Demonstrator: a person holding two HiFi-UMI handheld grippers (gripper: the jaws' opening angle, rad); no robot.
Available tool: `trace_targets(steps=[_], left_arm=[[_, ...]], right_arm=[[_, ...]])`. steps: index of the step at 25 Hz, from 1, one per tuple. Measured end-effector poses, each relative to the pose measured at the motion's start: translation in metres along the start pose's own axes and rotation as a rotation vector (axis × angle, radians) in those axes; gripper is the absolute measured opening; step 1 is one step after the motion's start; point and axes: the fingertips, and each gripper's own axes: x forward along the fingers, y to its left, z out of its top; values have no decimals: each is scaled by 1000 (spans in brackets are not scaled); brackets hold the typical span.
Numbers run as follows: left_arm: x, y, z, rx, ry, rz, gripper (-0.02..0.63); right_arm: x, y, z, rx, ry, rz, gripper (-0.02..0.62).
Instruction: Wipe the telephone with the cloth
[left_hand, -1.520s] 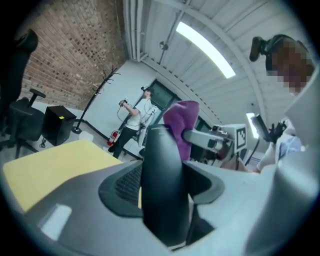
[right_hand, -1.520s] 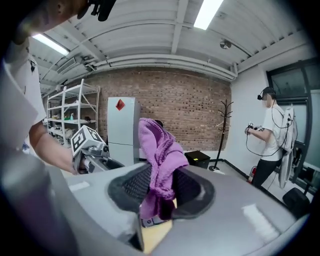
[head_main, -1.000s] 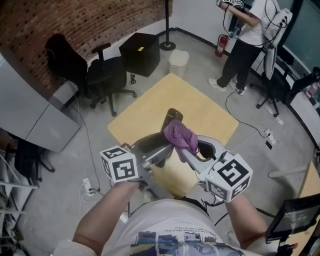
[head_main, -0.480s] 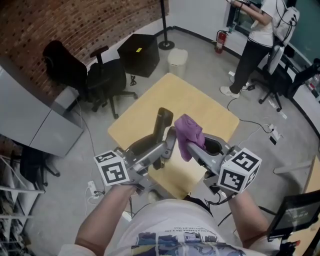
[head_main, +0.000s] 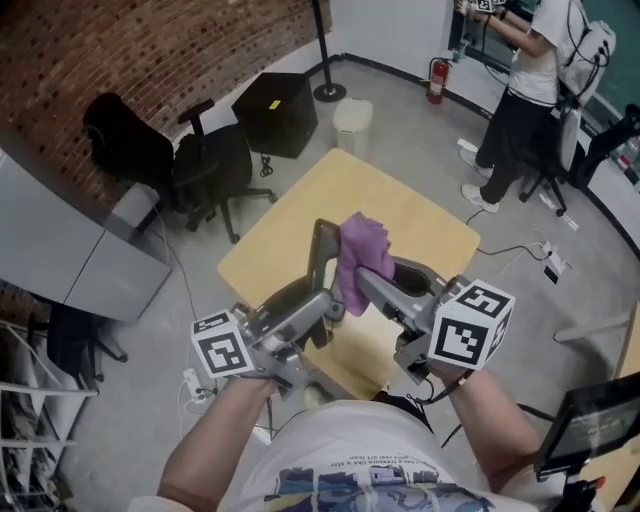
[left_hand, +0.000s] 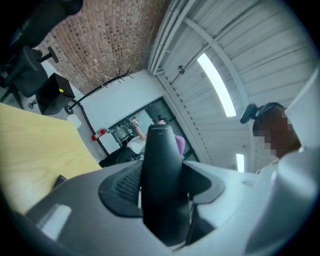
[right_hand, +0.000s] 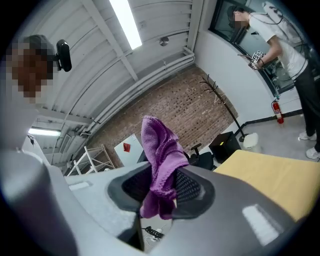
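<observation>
A person stands over a pale wooden worktop (head_main: 425, 225) with a handheld claw in each hand. The left claw (head_main: 328, 298) is clenched on a dark telephone handset (head_main: 322, 250), which stands upright in the air above the near half of the worktop. The right claw (head_main: 368, 285) is clamped on a purple cloth (head_main: 360, 250), bunched between its jaws and hanging hard beside the upper part of the handset. Whether cloth and handset actually touch cannot be made out. Both claws meet over the worktop's near corner, their marker cubes turned toward the person's chest.

The square worktop sits corner-on upon a grey concrete floor (head_main: 130, 330). A curved wall of red brick (head_main: 150, 50) closes the room's left side. Two black office chairs (head_main: 215, 160) stand before it, near a grey cabinet (head_main: 70, 260). Beyond the far corner of the worktop are a black box (head_main: 280, 105), a white waste bin (head_main: 353, 122) and the round base of a stand (head_main: 328, 92). A red fire extinguisher (head_main: 436, 80) leans at the white far wall. To its right a second person (head_main: 530, 100) in a white top and dark trousers stands well apart from the worktop. A cable (head_main: 505, 250) trails across the floor to a power strip (head_main: 556, 265).
</observation>
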Motion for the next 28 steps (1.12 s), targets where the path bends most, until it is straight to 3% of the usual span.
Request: trace_targets(steps=[10,21,28], left_arm=[[-9,-2,11,-95,-87,-106,258],[-18,-2,28,-135,-134,-174,258],[-11,-21,36,-196,-173,-258,258]], right_arm=[[7,40,-31,-11,101,103,110],[5,63,-48,-18,178,153,110],[-11,64,-58,-43,226,180,110]])
